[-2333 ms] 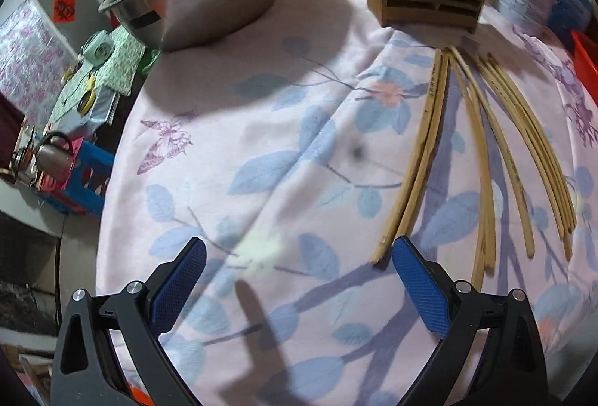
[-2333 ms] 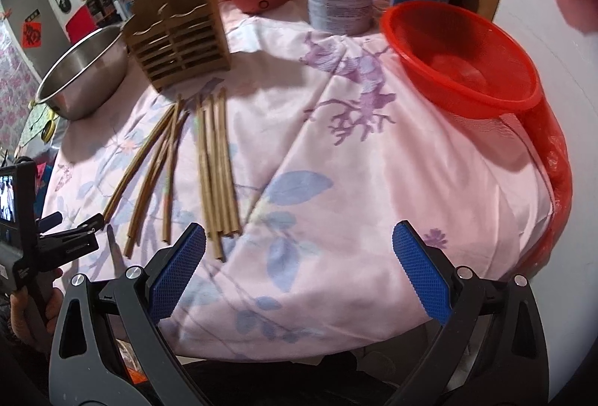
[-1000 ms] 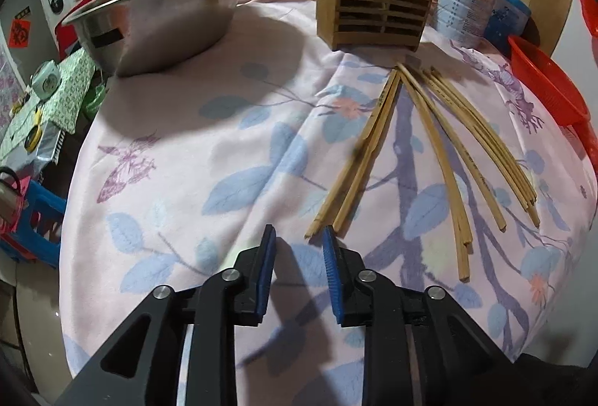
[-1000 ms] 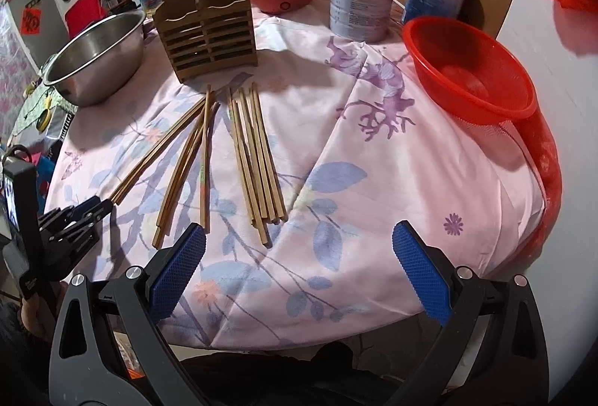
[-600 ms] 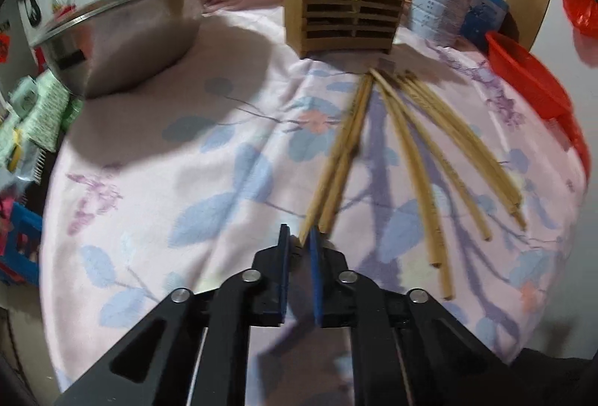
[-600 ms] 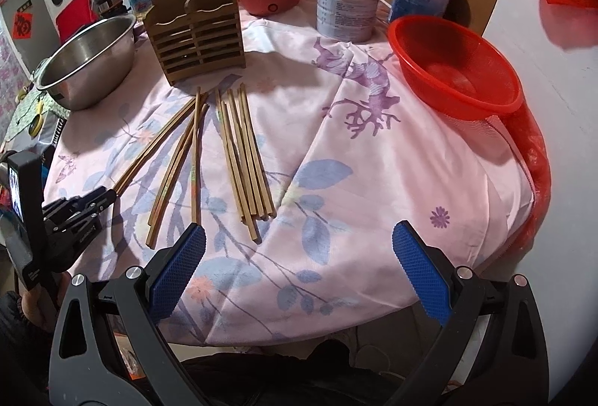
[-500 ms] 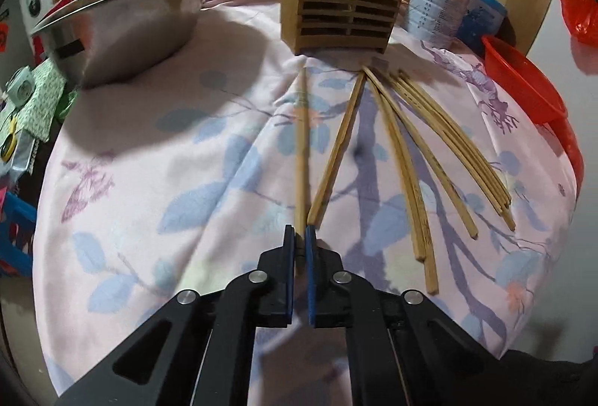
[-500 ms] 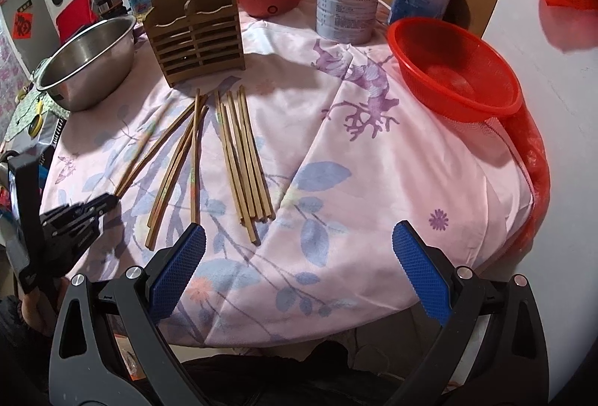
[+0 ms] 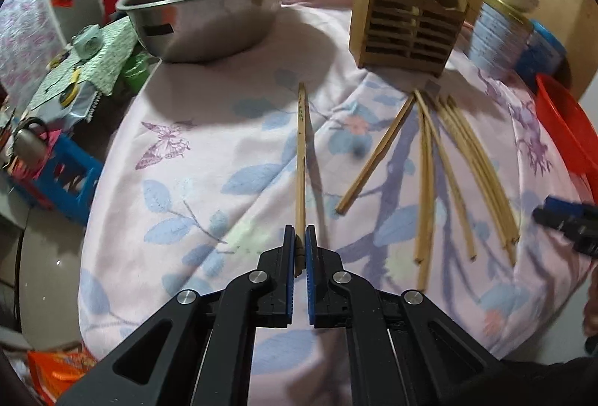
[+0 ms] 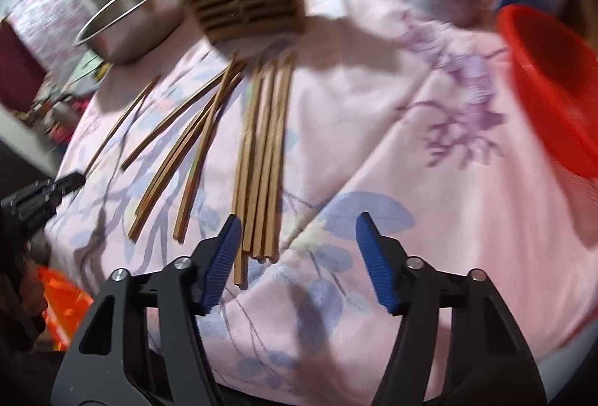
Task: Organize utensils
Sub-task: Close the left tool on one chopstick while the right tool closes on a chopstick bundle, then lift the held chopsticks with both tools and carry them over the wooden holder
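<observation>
Bamboo chopstick (image 9: 301, 151), swung clear since before, sits clamped in left gripper (image 9: 299, 237); right gripper (image 10: 295, 237) gapes, nearer now.

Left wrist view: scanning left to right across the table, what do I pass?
steel bowl → single chopstick held in the left gripper → wooden utensil holder → fan of loose chopsticks → red basket → right gripper at the edge

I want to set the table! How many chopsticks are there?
About 10: one held chopstick in the left gripper, a lone chopstick beside it, three fanned chopsticks, and a bundle of about five by the right gripper. Blur and overlap may hide some.
</observation>
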Available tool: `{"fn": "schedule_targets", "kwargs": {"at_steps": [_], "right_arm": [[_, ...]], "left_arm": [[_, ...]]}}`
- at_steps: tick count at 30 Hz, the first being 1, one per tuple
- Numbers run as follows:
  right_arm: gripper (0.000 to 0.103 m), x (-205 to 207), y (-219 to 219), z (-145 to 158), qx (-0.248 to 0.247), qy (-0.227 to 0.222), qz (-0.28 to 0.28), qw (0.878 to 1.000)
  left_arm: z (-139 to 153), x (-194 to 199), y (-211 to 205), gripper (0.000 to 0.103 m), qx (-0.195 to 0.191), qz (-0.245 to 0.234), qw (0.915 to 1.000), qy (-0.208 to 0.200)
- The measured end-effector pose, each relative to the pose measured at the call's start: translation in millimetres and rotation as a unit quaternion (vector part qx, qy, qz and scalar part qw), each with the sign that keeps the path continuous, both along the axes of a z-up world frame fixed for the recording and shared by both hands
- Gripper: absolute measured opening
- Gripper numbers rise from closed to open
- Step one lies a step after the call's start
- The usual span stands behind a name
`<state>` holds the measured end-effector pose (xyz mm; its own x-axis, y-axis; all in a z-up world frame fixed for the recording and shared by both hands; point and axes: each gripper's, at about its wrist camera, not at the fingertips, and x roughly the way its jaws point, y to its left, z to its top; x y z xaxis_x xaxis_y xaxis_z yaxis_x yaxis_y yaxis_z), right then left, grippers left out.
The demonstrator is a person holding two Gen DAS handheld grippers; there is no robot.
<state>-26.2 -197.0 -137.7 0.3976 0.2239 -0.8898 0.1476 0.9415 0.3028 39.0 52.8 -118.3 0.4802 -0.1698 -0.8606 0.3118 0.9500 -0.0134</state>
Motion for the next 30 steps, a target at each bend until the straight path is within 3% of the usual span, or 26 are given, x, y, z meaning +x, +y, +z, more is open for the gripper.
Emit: {"fn": "schedule_targets", "kwargs": {"at_steps": [3, 6, 13, 18, 23, 27, 30], "right_arm": [[0.054, -2.1, 8.3, -8.6, -0.001, 0.005, 0.037, 0.999], [0.046, -7.2, 16.8, -11.9, -0.005, 0.001, 0.044, 0.999], [0.028, -15.4, 19.1, -17.0, -0.002, -0.003, -0.027, 1.0], [0.026, -21.0, 21.6, -16.8, -0.021, -0.016, -0.044, 0.999], [0.024, -21.7, 47.9, -14.7, -0.092, -0.042, -0.007, 0.995], [0.006, -27.0, 50.0, -15.9, -0.079, -0.067, -0.014, 0.995], [0.006, -25.4, 46.9, -2.5, -0.093, -0.08, -0.02, 0.992]], "left_arm": [[7.0, -1.8, -10.9, 0.006, -0.008, 0.01, 0.9999, 0.003], [9.3, 0.2, -20.5, 0.006, -0.01, -0.017, 0.9998, 0.003], [18.9, 13.4, -26.7, 0.007, -0.004, -0.085, 0.9963, -0.006], [20.6, 19.0, -23.7, 0.007, -0.006, -0.104, 0.9945, -0.006], [12.3, 21.9, -21.6, 0.007, -0.003, -0.105, 0.9944, 0.008], [6.4, 23.3, -19.3, 0.006, 0.0, -0.099, 0.9949, 0.019], [13.2, 23.7, -15.8, 0.006, -0.003, -0.092, 0.9957, 0.01]]}}
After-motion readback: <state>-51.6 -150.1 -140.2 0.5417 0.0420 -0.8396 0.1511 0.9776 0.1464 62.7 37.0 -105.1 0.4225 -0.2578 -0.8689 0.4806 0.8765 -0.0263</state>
